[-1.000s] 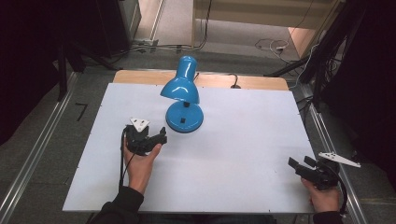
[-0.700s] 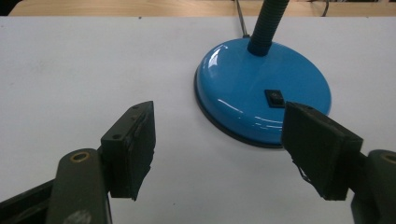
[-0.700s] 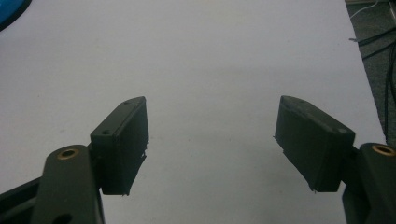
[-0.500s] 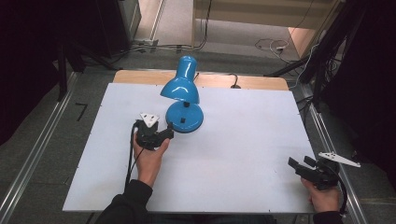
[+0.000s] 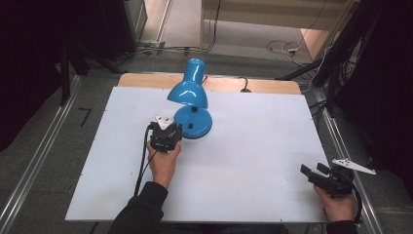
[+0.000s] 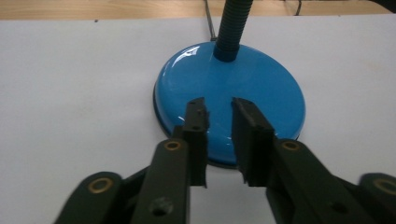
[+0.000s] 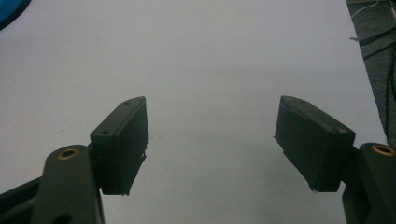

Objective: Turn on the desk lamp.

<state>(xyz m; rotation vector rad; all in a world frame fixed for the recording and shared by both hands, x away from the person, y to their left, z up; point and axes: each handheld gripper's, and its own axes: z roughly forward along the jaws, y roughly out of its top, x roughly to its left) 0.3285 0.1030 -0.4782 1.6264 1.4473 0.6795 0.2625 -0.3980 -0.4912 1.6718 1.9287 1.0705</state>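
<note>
The left gripper point(image 6: 219, 109) has its jaws drawn close, with a narrow gap between the tips. They have just been closing, and nothing sits between them. The tips hang over the near part of the lamp base point(image 6: 261, 84), just above its glossy blue dome; whether they touch it I cannot tell. In the high view this gripper point(image 5: 176, 132) sits at the left edge of the base point(image 5: 197, 122), with the left hand point(image 5: 163, 163) behind it and a dark sleeve point(image 5: 141, 214) running off the bottom edge. A black cable point(image 5: 143, 161) trails from the gripper back along the forearm.

The lamp point(image 5: 191, 90) stands upright on the table point(image 5: 253, 161), toward the far side and a little left of centre. A ribbed blue neck point(image 6: 231, 28) rises from the back of the round base, and the blue shade point(image 5: 188, 92) leans out over the base, its open end turned down. A dark cord point(image 5: 242, 84) leaves the lamp and runs over the far wooden edge point(image 5: 146, 80) of the table.

The right gripper point(image 7: 211, 135) has its jaws spread wide, with bare white table between them. In the high view it point(image 5: 311, 173) rests at the near right corner of the table, well apart from the lamp, held by the right hand point(image 5: 336, 204), with a grey plate point(image 5: 353, 165) on top.
</note>
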